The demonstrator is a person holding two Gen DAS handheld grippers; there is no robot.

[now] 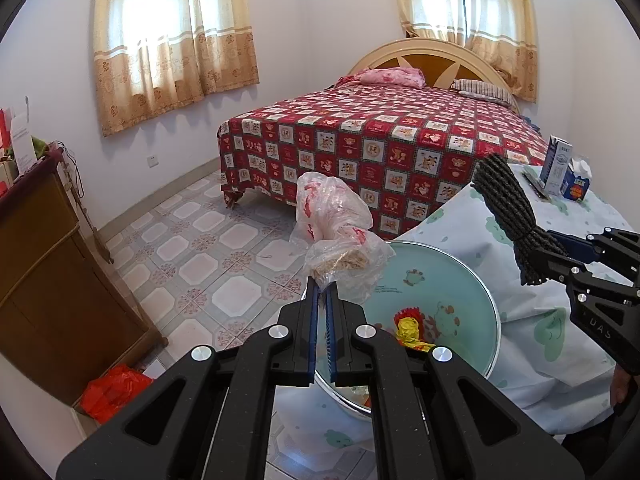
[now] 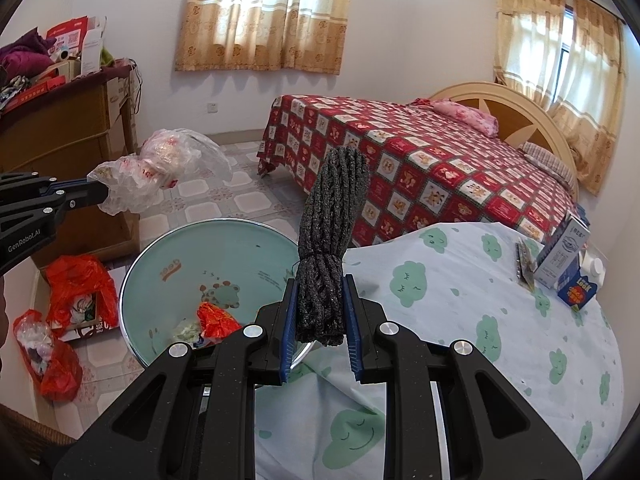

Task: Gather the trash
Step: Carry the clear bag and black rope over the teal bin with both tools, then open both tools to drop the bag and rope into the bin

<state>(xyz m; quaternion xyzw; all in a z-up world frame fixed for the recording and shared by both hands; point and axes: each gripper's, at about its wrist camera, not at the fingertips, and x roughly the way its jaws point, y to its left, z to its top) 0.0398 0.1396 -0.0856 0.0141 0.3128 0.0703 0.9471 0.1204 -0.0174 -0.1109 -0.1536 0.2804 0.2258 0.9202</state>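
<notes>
Both hand-held grippers hold trash above the basin.

The left hand-held gripper (image 1: 322,286) pinches a clear plastic bag (image 1: 340,236) over the green basin (image 2: 224,248); the right hand-held gripper (image 2: 320,292) clamps a dark rope bundle (image 2: 328,236) just beside the basin's rim, over the cloth-covered worktop (image 2: 460,300).

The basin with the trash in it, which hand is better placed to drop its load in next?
Left, probably. Its gripper holds the plastic bag at the basin rim; the right gripper holds the rope bundle over the table edge.
</notes>
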